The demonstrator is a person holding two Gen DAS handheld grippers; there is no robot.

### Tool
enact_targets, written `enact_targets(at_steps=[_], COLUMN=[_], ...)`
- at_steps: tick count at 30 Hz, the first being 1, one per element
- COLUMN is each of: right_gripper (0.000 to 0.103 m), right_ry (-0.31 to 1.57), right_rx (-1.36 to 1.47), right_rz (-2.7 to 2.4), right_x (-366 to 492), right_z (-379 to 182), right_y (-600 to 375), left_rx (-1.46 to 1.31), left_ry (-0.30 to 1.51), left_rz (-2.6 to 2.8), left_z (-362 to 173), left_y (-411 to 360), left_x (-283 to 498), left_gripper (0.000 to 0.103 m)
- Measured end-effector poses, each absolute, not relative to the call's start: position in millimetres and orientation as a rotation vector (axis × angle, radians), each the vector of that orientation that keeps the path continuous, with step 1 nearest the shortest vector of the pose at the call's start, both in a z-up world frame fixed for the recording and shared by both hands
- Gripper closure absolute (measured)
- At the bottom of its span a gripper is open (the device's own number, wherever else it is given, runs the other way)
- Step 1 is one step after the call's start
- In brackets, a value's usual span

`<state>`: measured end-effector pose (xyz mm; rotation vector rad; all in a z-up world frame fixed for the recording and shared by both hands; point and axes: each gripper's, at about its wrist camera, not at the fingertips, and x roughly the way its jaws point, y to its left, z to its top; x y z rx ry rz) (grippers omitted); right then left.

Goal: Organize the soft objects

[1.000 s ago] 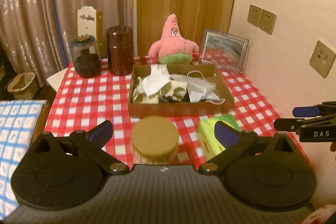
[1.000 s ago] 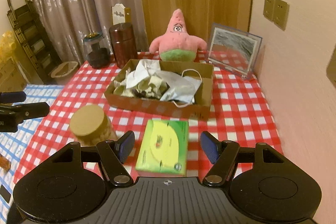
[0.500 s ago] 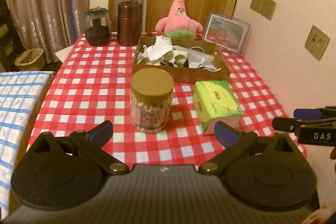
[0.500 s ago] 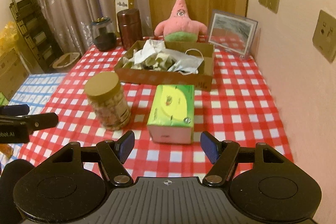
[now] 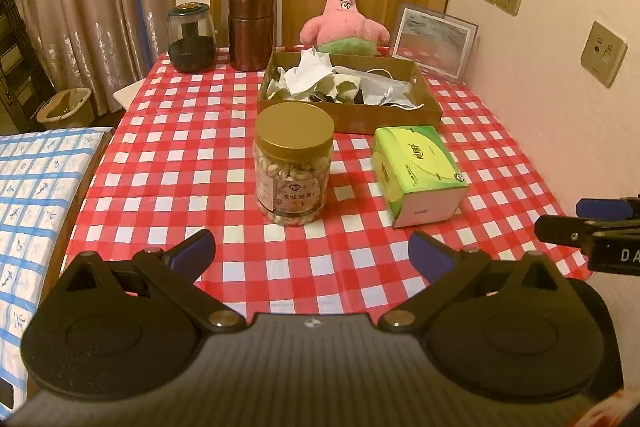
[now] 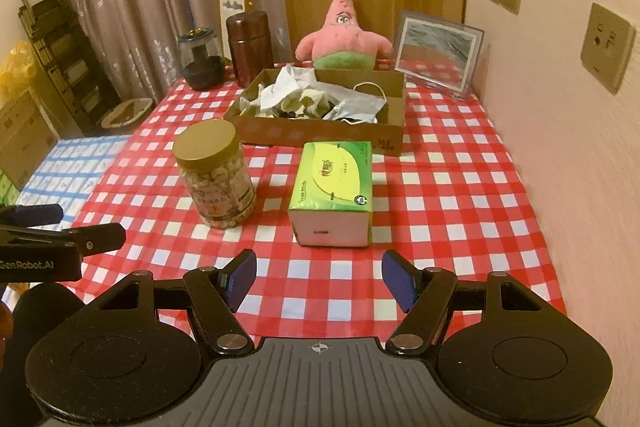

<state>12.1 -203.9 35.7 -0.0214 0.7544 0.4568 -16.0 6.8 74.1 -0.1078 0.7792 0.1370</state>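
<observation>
Now, change: both tools are drawing back from the table (image 5: 168, 163), and the view is widening.
Left tool (image 5: 310, 251): gaping wide, holding nothing.
Right tool (image 6: 318, 277): gaping, holding nothing.
Soft items: plush star (image 6: 344, 41) is sitting behind the box (image 6: 320, 135); tissue pack (image 6: 334, 183) is lying untouched before it.

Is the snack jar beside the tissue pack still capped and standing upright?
Yes, capped and upright. The snack jar stands on its base on the checked tablecloth, its gold lid seated level on top. The tissue pack sits apart.

Two wrist fisheyes side by side, angled down over the table's (image 5: 168, 147) near edge, sharing the tabletop
</observation>
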Motion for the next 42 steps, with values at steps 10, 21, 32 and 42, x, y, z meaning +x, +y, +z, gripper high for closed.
enact_targets(at_steps=[10, 21, 32, 42], right_gripper=[0.034, 0.034, 0.034, 0.034], right_ry=[0.742, 0.742, 0.738, 0.739], right_rx=[-0.014, -0.017, -0.014, -0.013], right_rz=[0.453, 0.454, 0.452, 0.45], right_x=[10, 9, 8, 10], right_z=[40, 40, 40, 40], right_y=[-207, -207, -207, -208], left_rx=[-0.118, -0.118, -0.118, -0.119], left_ry=[0.778, 0.776, 0.774, 0.773], left_rz=[0.118, 0.112, 0.107, 0.11], left_z=[76, 79, 80, 80], left_y=[-1, -5, -6, -7], left_x=[-18, -16, -16, -16], left_gripper=[0.001, 0.001, 0.001, 0.001])
